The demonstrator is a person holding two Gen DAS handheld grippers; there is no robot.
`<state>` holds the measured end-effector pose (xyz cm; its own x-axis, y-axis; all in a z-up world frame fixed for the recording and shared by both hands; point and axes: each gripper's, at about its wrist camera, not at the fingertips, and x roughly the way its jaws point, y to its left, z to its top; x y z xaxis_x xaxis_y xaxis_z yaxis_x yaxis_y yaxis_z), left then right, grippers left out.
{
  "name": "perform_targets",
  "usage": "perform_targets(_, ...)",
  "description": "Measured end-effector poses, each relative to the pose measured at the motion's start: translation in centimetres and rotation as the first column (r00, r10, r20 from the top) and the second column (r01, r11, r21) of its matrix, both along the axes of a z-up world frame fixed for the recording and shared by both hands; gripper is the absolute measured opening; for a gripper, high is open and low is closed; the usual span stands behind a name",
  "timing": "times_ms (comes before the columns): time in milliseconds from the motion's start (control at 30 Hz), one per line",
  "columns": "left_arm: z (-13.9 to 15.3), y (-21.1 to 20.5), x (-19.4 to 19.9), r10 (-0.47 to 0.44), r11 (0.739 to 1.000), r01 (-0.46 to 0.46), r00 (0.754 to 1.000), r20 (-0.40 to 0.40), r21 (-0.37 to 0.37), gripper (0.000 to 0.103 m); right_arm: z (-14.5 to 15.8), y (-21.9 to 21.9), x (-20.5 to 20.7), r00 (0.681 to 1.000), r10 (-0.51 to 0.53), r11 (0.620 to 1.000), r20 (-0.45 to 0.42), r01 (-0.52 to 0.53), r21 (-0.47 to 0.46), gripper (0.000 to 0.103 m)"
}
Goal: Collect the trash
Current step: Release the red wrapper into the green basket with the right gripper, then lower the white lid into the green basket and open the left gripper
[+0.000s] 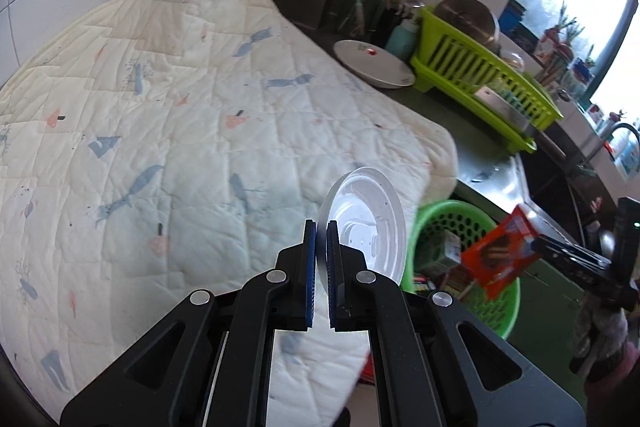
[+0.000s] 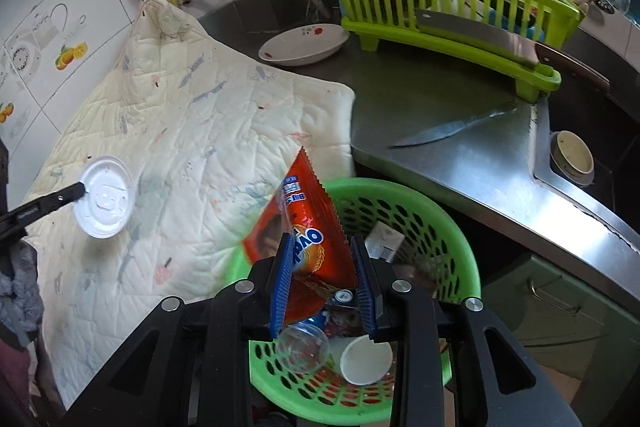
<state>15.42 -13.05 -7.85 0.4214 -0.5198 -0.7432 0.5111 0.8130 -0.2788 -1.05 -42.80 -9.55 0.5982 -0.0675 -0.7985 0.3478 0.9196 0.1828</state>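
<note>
The right gripper [image 2: 322,283] has parted its fingers around the orange snack wrapper [image 2: 304,223] above the green basket [image 2: 448,223]; the light wrapper could drift onto the quilted cloth [image 2: 192,131]. The left gripper [image 1: 321,259] pinches a white plastic lid [image 1: 366,219] by its rim over the cloth, short of the basket, and a thin-edge grip may slip. A knife [image 2: 452,129] lies on the steel counter [image 2: 460,171] just beyond.

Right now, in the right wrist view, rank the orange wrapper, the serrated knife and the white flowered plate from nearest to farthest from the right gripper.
1. Orange wrapper, between the right gripper's fingers, over the green basket.
2. Serrated knife, on the steel counter, ahead-right.
3. White flowered plate, beside the dish rack at the back.
</note>
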Motion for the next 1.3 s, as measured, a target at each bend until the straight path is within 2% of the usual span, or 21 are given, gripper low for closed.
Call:
perform_targets(67,0.3,-0.9,-1.2,-0.022,1.000,0.022,1.000,0.002,-0.010,0.003,-0.4,-0.4,-0.7,1.000,-0.010,1.000,-0.010,0.010,0.003,0.034)
perform_targets(133,0.5,-1.8,-2.1,-0.045,0.999,0.045,0.999,0.006,-0.015,0.003,-0.5,-0.6,-1.4,1.000,-0.017,1.000,-0.012,0.017,0.000,0.049)
perform_targets(300,0.8,-4.8,-4.3,-0.117,0.993,0.117,0.993,0.016,-0.016,0.003,0.3,-0.8,-3.2,1.000,-0.029,1.000,0.009,0.029,0.001,0.049)
perform_targets(733,-0.5,-11.8,-7.1,-0.244,0.970,0.244,0.970,-0.004,0.024,0.004,3.0,-0.2,-7.8,0.995,-0.062,0.997,0.077,0.064,-0.034,0.066)
perform_targets(933,-1.5,-14.7,-7.9,-0.288,0.956,0.289,0.957,-0.023,0.043,0.004,3.0,0.2,-8.9,0.994,-0.062,0.998,0.085,0.064,-0.021,0.067)
perform_targets(1100,-1.4,-16.4,-9.1,-0.328,0.941,0.326,0.944,0.016,0.090,0.006,2.7,0.8,-9.4,0.996,-0.057,0.998,0.071,0.060,-0.036,0.067)
perform_targets(1267,-0.8,-16.6,-9.9,-0.340,0.938,0.337,0.940,0.031,0.078,0.008,2.7,1.1,-10.1,0.995,-0.064,0.997,0.078,0.067,-0.028,0.068)
perform_targets(1300,-0.7,-16.6,-10.0,-0.339,0.939,0.336,0.940,0.029,0.077,0.013,2.7,1.1,-10.2,0.995,-0.064,0.997,0.080,0.066,-0.025,0.069)
